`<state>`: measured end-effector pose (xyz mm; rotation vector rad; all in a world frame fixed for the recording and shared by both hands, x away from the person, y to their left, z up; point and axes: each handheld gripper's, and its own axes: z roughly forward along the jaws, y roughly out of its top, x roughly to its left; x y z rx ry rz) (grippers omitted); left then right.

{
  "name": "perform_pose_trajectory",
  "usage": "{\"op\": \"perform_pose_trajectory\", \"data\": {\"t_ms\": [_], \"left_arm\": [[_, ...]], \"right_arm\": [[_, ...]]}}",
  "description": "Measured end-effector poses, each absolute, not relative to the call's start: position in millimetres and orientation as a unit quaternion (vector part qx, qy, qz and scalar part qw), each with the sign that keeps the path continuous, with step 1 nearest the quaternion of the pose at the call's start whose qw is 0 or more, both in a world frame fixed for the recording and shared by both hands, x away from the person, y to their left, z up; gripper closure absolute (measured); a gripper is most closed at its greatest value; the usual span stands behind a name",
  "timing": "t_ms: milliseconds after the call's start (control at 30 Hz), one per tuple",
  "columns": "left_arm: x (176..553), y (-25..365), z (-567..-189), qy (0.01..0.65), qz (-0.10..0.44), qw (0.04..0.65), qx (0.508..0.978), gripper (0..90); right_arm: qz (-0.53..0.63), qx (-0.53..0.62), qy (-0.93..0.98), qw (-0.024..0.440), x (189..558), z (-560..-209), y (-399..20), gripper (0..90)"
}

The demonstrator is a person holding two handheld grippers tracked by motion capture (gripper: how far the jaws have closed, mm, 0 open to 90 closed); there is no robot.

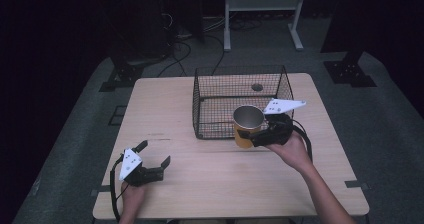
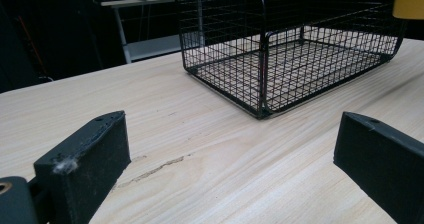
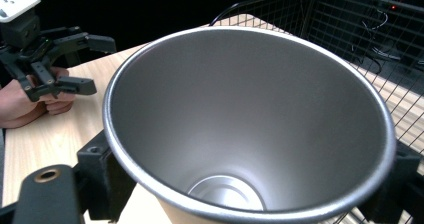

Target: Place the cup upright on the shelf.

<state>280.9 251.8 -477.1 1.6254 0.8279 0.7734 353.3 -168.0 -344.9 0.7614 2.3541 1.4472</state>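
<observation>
Right gripper (image 1: 255,134): I have its black jaws clamped on the cup, one on each side of the wall just under the rim; in the right gripper view the blocky matte jaws flank it left and right.
Cup (image 1: 247,126): a tapered round tumbler, yellow outside, brushed metal inside with a bright rolled rim. I hold it upright at the near front edge of the basket, partly over that edge; whether it touches the wire I cannot tell.
Cup interior (image 3: 240,129): the right gripper view looks straight down the smooth grey cone to a flat round bottom, empty. The high view gives only the mouth and the yellow side.
Left gripper (image 1: 154,156): I hold its jaws spread wide with nothing between them, low over the near left of the table, well apart from the cup.
Left jaws: in the left gripper view they are square black blocks with a dull, slightly dusty face.
Basket (image 1: 200,111): rectangular, black fine wire mesh, open top, rounded corners, standing on the table's far middle.
Table (image 1: 165,104): pale wood-grain top; the left gripper view shows a thin scratch in the surface.
</observation>
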Motion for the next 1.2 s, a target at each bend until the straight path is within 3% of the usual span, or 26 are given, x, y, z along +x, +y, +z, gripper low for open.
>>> {"op": "perform_pose_trajectory", "data": {"t_ms": [1200], "left_arm": [[281.5,252.5,-477.0,0.35,0.325,0.55,0.685,0.8]], "right_arm": [[0.457,0.293,0.831,0.121,457.9,-335.3,-151.4,13.9]]}}
